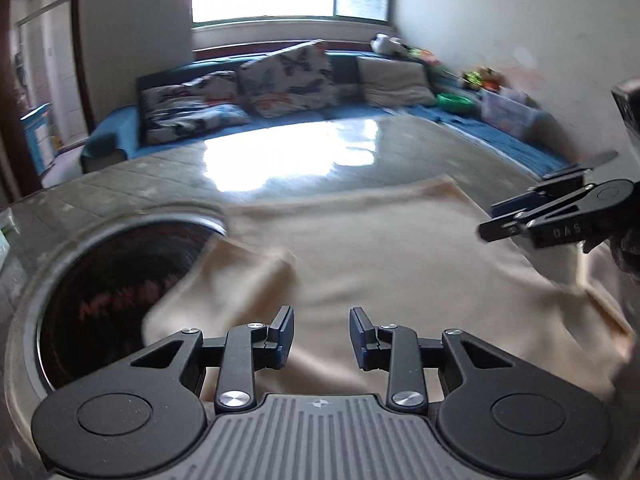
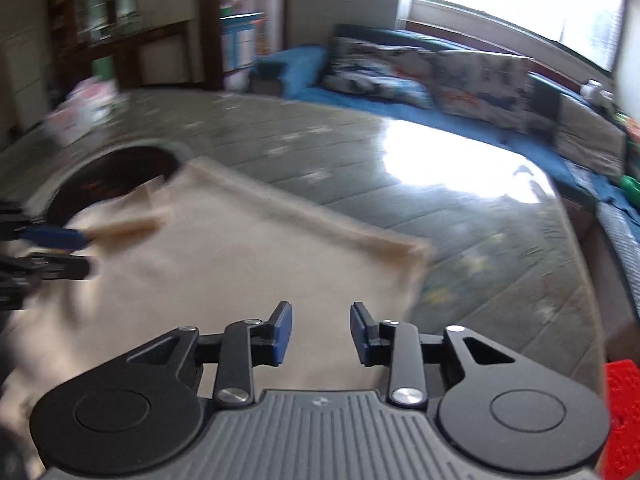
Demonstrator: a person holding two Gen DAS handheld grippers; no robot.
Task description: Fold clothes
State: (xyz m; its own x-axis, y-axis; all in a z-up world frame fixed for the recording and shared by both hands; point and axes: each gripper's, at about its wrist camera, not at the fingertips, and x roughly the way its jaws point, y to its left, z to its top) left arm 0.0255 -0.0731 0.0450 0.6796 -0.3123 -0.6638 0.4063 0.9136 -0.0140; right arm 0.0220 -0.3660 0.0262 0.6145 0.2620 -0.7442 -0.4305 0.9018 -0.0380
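Observation:
A beige garment lies spread flat on the glossy grey table, blurred by motion. A folded part of it at its left side hangs over a round dark opening in the tabletop. My left gripper hovers over the garment's near edge, open, with a clear gap between its pads. My right gripper is also open, above the garment's near right part. Each gripper shows at the edge of the other's view: the right one by the garment's right side, the left one by the folded part.
A blue sofa with patterned cushions runs behind the table under a bright window. Toys and a plastic box sit along the right wall. A red perforated object stands at the table's near right edge. Papers lie far left.

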